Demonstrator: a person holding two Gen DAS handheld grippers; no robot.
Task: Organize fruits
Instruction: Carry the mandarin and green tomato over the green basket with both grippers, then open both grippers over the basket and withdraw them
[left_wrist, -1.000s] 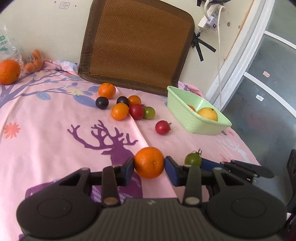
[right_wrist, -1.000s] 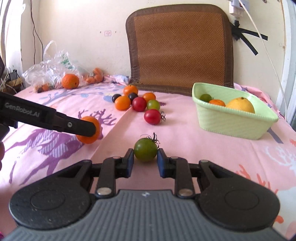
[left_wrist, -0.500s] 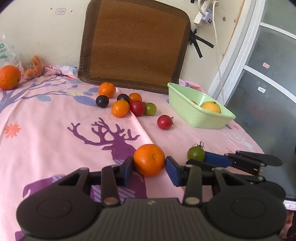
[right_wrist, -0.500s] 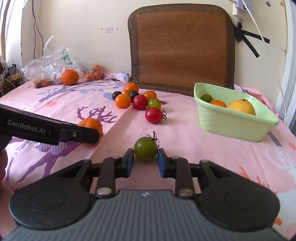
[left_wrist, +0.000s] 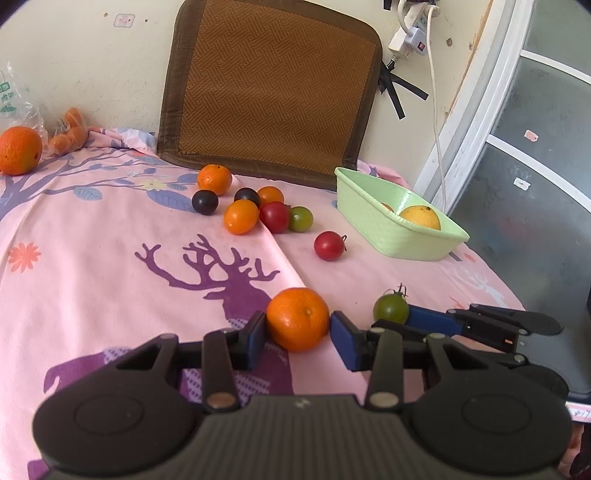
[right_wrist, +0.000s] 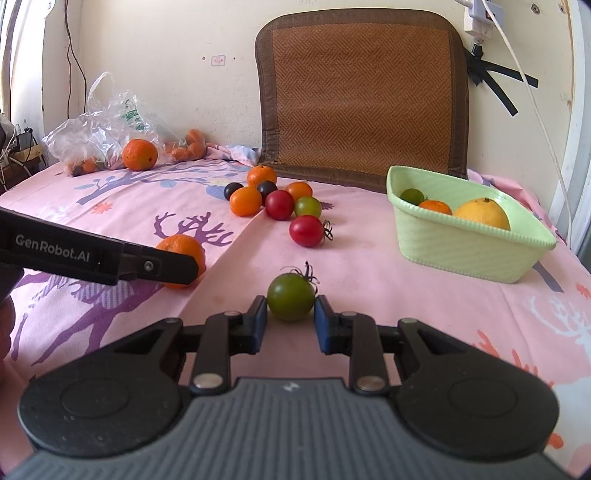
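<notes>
An orange mandarin (left_wrist: 297, 319) sits on the pink cloth between the blue pads of my left gripper (left_wrist: 297, 328), which is shut on it; in the right wrist view the mandarin (right_wrist: 184, 247) shows partly behind that gripper's finger. My right gripper (right_wrist: 290, 314) is shut on a green tomato (right_wrist: 290, 297) with a dry stalk, resting on the cloth. A light green basket (right_wrist: 461, 251) stands to the right and holds a yellow citrus (right_wrist: 480, 214), a small orange fruit and a green tomato. A lone red tomato (right_wrist: 306, 230) lies ahead, with a cluster of several small fruits (right_wrist: 273, 199) behind it.
A woven brown mat (right_wrist: 362, 96) leans on the back wall. A plastic bag (right_wrist: 99, 129) and a large orange (right_wrist: 139, 155) lie at the far left. A white cable hangs at the right, where the cloth ends near a glass door (left_wrist: 535, 184).
</notes>
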